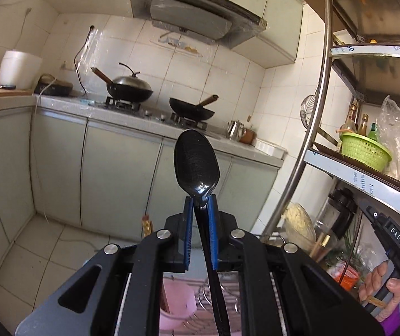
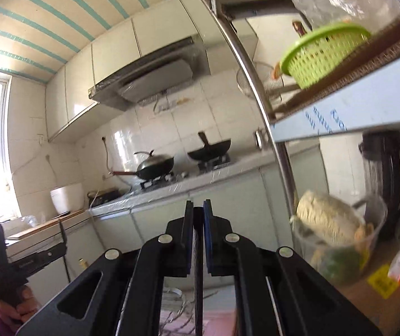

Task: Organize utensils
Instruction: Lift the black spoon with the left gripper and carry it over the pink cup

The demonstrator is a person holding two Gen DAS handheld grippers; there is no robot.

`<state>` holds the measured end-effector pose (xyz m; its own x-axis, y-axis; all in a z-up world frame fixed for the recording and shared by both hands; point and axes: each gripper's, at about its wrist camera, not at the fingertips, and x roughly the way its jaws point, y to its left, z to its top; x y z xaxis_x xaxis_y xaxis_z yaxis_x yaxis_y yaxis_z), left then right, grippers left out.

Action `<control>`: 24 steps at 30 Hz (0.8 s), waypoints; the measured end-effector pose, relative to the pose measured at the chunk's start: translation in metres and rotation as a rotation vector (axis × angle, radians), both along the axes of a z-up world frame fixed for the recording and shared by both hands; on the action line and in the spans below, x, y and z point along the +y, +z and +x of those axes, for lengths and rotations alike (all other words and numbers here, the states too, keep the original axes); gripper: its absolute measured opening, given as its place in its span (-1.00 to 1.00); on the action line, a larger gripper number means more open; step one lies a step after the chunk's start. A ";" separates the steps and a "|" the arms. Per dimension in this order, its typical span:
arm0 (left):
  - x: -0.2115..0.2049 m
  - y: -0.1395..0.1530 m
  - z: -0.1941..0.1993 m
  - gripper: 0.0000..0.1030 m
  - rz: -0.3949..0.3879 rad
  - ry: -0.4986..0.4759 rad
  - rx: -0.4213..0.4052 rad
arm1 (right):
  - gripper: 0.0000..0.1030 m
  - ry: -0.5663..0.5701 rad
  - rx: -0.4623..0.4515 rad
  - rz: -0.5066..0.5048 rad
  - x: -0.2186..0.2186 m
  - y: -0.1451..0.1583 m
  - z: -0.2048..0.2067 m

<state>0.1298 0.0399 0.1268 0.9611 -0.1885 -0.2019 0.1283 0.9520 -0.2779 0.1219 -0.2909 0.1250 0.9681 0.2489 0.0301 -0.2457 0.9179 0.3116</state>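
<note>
My left gripper [image 1: 200,204] is shut on the neck of a black spoon [image 1: 195,162]. The bowl stands up past the blue pads and the handle hangs down between the arms, raised in the air and facing the stove. My right gripper [image 2: 198,210] is shut on a thin dark rod-like utensil [image 2: 198,252] that runs down between the pads; its kind is unclear. Below the left gripper show a pink holder [image 1: 176,305] and a wire dish rack [image 1: 228,302]. The right gripper also shows in the left wrist view [image 1: 390,235], the left one in the right wrist view [image 2: 23,260].
A counter holds a lidded wok [image 1: 131,86], an open wok [image 1: 194,109] and a metal pot [image 1: 235,130]. A metal shelf rack [image 1: 320,95] stands on the right with a green basket [image 1: 365,151], bottles and a plastic tub of noodles [image 2: 334,224]. A white cooker [image 1: 18,68] sits on the left.
</note>
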 end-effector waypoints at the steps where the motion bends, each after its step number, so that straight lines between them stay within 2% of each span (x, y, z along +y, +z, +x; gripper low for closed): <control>1: -0.001 -0.001 0.001 -0.81 0.013 0.016 -0.020 | -0.87 -0.016 -0.021 -0.012 0.002 -0.001 0.004; 5: -0.004 -0.009 0.007 -0.81 0.054 0.067 -0.067 | -0.87 -0.059 -0.066 -0.047 0.011 -0.014 0.015; 8: 0.000 -0.017 0.011 -0.81 0.055 0.099 -0.097 | -0.87 -0.087 -0.074 -0.067 0.017 -0.027 0.024; 17: 0.000 -0.049 0.015 -0.80 0.135 0.192 -0.175 | -0.87 -0.120 -0.062 -0.082 0.025 -0.057 0.027; 24: -0.003 -0.071 0.008 -0.80 0.168 0.208 -0.198 | -0.87 -0.107 0.002 -0.055 0.025 -0.077 0.022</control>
<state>0.1376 0.0367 0.0559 0.9992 0.0363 -0.0193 -0.0381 0.9939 -0.1039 0.1437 -0.2659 0.0481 0.9892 0.1457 0.0176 -0.1453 0.9546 0.2602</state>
